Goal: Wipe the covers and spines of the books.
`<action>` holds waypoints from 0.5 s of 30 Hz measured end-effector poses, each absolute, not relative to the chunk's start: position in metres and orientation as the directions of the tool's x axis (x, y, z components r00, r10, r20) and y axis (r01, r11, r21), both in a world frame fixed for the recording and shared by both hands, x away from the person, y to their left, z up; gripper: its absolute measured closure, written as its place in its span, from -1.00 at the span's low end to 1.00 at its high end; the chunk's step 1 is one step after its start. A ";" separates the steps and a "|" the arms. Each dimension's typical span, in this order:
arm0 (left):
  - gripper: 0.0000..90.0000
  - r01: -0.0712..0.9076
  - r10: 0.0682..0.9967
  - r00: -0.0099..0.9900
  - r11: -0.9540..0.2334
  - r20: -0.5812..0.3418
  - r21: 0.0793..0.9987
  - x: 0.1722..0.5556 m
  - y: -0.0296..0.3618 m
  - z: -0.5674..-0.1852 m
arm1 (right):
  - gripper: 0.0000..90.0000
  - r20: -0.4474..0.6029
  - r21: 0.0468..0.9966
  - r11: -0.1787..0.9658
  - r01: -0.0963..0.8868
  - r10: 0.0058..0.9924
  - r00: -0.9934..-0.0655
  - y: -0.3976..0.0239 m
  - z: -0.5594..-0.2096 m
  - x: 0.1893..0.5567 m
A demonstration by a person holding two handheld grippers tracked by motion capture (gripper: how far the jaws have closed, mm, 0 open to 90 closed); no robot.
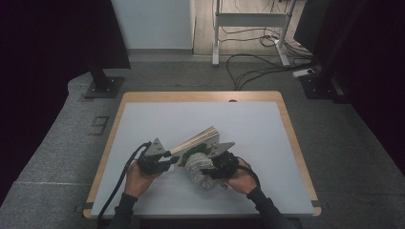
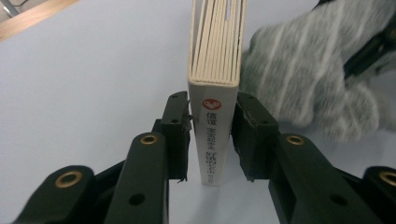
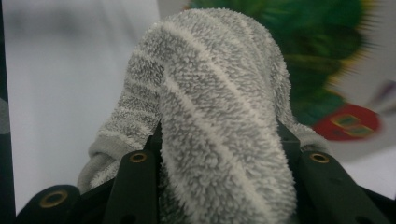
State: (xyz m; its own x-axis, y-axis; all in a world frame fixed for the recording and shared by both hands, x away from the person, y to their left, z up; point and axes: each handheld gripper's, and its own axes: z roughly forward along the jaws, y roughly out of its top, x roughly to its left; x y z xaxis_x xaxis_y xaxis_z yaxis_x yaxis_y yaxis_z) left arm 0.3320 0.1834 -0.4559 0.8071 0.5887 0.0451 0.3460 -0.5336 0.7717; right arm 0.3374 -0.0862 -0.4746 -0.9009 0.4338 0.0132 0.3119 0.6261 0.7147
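The left gripper clenches the board book's spine, holding it on edge, while the right gripper, grasping a grey towel, faces its cover.

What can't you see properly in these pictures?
- Thick cream-paged board book: its cover faces away in the left gripper view.
- Book's green cover picture: blurred and half hidden behind the fluffy grey striped cloth in the right gripper view.
- Spine writing: too small to read.
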 end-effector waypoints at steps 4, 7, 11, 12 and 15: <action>0.50 0.345 0.588 0.807 -0.535 0.047 0.771 0.332 0.183 -0.456 | 0.25 0.013 0.713 0.638 0.292 0.404 -0.914 -0.069 -0.482 0.337; 0.49 0.343 0.588 0.807 -0.539 0.052 0.769 0.332 0.183 -0.456 | 0.22 0.012 0.712 0.645 0.278 0.385 -0.923 -0.057 -0.488 0.336; 0.49 0.343 0.588 0.808 -0.539 0.052 0.770 0.332 0.183 -0.456 | 0.12 0.002 0.693 0.671 0.262 0.362 -0.932 -0.043 -0.501 0.335; 0.48 0.343 0.587 0.808 -0.540 0.052 0.769 0.332 0.183 -0.456 | 0.08 -0.002 0.687 0.679 0.260 0.359 -0.933 -0.041 -0.503 0.334; 0.46 0.343 0.588 0.808 -0.540 0.052 0.769 0.333 0.183 -0.456 | -0.13 -0.005 0.684 0.681 0.261 0.363 -0.932 -0.040 -0.502 0.334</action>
State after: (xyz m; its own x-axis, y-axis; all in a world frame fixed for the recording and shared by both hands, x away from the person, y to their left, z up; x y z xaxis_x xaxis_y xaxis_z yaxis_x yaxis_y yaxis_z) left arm 0.3326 0.1827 -0.4563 0.8075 0.5876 0.0517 0.3435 -0.5397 0.7686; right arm 0.3337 -0.0405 -0.5017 -0.9319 0.3626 -0.0047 0.2613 0.6806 0.6845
